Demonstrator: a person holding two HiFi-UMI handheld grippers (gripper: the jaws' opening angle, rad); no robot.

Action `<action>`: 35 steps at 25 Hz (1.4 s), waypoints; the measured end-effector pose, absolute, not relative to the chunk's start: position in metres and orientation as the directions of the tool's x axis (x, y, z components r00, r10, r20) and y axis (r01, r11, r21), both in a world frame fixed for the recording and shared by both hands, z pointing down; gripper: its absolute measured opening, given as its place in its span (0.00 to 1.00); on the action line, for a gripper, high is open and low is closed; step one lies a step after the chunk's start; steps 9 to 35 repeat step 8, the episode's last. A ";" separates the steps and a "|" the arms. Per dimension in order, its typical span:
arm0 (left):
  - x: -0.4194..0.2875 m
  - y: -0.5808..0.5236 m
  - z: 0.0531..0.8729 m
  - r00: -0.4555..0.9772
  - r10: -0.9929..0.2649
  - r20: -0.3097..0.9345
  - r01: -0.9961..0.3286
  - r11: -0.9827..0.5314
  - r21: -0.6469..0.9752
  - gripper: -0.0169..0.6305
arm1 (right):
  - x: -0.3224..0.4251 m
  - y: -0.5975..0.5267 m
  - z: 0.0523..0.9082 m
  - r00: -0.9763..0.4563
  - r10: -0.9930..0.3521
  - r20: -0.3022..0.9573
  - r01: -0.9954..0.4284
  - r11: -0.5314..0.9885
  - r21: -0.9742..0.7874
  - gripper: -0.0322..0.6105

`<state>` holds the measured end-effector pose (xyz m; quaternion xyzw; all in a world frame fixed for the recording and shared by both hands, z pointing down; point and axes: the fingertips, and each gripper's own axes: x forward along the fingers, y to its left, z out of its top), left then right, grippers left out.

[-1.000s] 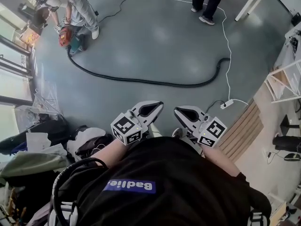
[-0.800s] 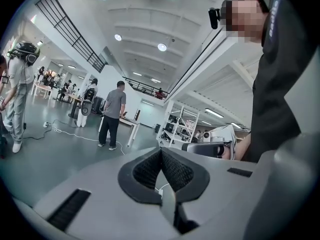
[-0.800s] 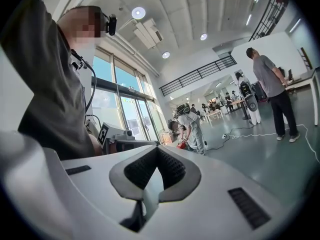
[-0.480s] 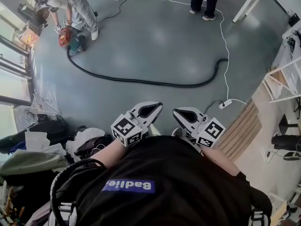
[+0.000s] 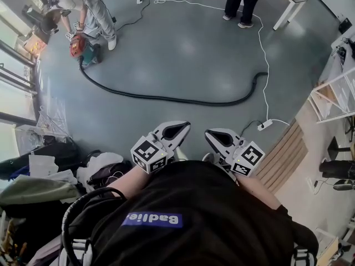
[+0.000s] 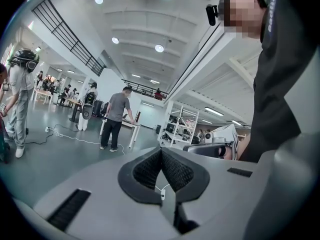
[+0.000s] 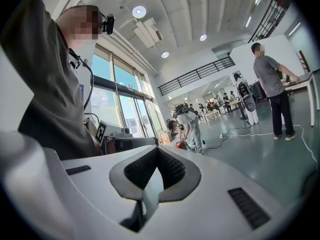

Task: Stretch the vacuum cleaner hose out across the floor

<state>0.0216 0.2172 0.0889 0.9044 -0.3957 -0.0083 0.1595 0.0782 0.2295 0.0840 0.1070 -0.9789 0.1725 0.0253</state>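
Note:
A long black vacuum hose (image 5: 166, 97) lies in a shallow curve across the grey floor. It runs from a red and teal vacuum cleaner (image 5: 82, 49) at the upper left to a hooked end (image 5: 260, 76) at the right. A bent-over person (image 5: 89, 7) holds that vacuum cleaner. My left gripper (image 5: 178, 131) and right gripper (image 5: 215, 136) are held close to my chest, well short of the hose. Both are shut with nothing between the pads. In the right gripper view the same person (image 7: 189, 129) bends over the red vacuum cleaner (image 7: 180, 144).
A white cable (image 5: 265, 49) runs from a socket strip (image 5: 265, 124) up the right side past a standing person (image 5: 241, 4) and a white table (image 5: 291, 1). Bags and clothes (image 5: 66, 168) pile at the left. Wooden slats (image 5: 288, 148) and shelving (image 5: 333, 93) stand right.
The scene has shifted slightly down in the head view. Both grippers stay shut at my chest and the hose has not moved.

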 end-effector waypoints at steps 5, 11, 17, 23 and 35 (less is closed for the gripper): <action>0.019 0.221 0.089 0.685 -0.720 0.112 -0.715 -0.634 0.295 0.04 | 0.077 0.230 0.082 -0.973 -0.213 0.084 -0.229 0.916 -0.328 0.06; 0.019 0.224 0.089 0.685 -0.720 0.114 -0.715 -0.634 0.295 0.04 | 0.077 0.232 0.082 -0.973 -0.215 0.086 -0.231 0.916 -0.328 0.06; 0.019 0.224 0.089 0.685 -0.720 0.114 -0.715 -0.634 0.295 0.04 | 0.077 0.232 0.082 -0.973 -0.215 0.086 -0.231 0.916 -0.328 0.06; 0.019 0.224 0.089 0.685 -0.720 0.114 -0.715 -0.634 0.295 0.04 | 0.077 0.232 0.082 -0.973 -0.215 0.086 -0.231 0.916 -0.328 0.06; 0.019 0.224 0.089 0.685 -0.720 0.114 -0.715 -0.634 0.295 0.04 | 0.077 0.232 0.082 -0.973 -0.215 0.086 -0.231 0.916 -0.328 0.06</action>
